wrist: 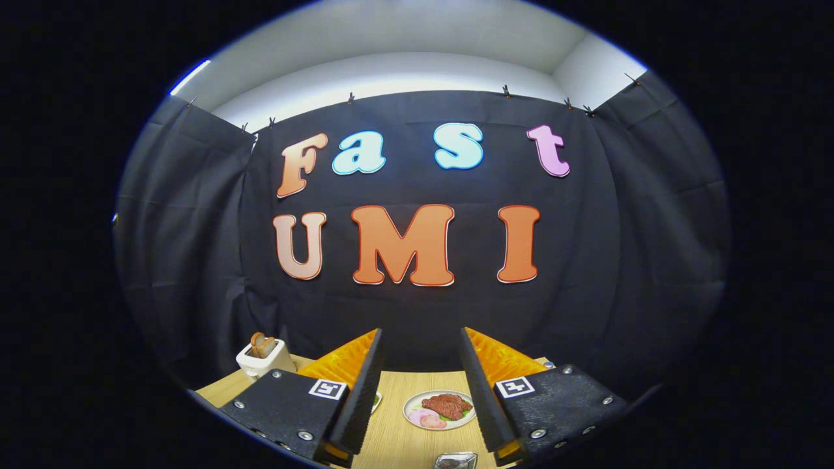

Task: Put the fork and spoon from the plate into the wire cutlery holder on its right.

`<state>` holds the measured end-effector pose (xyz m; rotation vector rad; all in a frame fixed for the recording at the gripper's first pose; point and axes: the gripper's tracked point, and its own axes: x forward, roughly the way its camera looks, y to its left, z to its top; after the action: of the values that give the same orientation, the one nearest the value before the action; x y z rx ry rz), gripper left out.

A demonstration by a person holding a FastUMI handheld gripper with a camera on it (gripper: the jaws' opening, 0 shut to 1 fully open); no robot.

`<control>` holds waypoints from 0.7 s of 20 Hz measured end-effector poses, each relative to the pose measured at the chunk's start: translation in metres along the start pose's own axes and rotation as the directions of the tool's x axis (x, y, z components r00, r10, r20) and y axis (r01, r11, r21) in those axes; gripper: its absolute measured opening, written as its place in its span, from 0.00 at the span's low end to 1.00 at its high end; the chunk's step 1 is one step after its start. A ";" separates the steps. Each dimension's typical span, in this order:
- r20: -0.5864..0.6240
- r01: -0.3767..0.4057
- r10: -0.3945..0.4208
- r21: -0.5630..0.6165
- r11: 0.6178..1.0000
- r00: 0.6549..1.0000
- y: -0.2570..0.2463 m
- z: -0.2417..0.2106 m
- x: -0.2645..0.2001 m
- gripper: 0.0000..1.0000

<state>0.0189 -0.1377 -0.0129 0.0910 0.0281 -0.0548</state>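
Observation:
My gripper (420,335) is held above a wooden table (397,436), level and facing the booth's back wall. Its fingers stand wide apart, open, with nothing between them. Between the fingers and below them lies a white plate (417,402) carrying brown meat, pink slices and some green leaf. A sliver of another plate's rim (377,402) peeks out from behind the left finger. A shiny metal object (455,461) sits closest to me under the gripper; I cannot tell what it is. No fork, spoon or wire holder can be made out.
A white toaster (264,358) with slices of bread in it stands at the table's back left corner. The black cloth wall closes off the table's far edge and both sides.

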 end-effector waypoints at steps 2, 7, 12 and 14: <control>0.030 0.006 -0.005 -0.024 1.000 1.000 -0.002 0.012 0.000 0.73; 0.106 0.024 -0.016 -0.073 0.997 0.994 -0.002 0.039 -0.005 0.78; 0.176 0.026 -0.008 -0.101 0.995 0.984 0.004 0.060 -0.013 0.78; 0.184 0.030 -0.010 -0.107 0.994 0.983 0.005 0.063 -0.015 0.78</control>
<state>0.0062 -0.1376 0.0503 -0.0243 -0.1518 -0.0819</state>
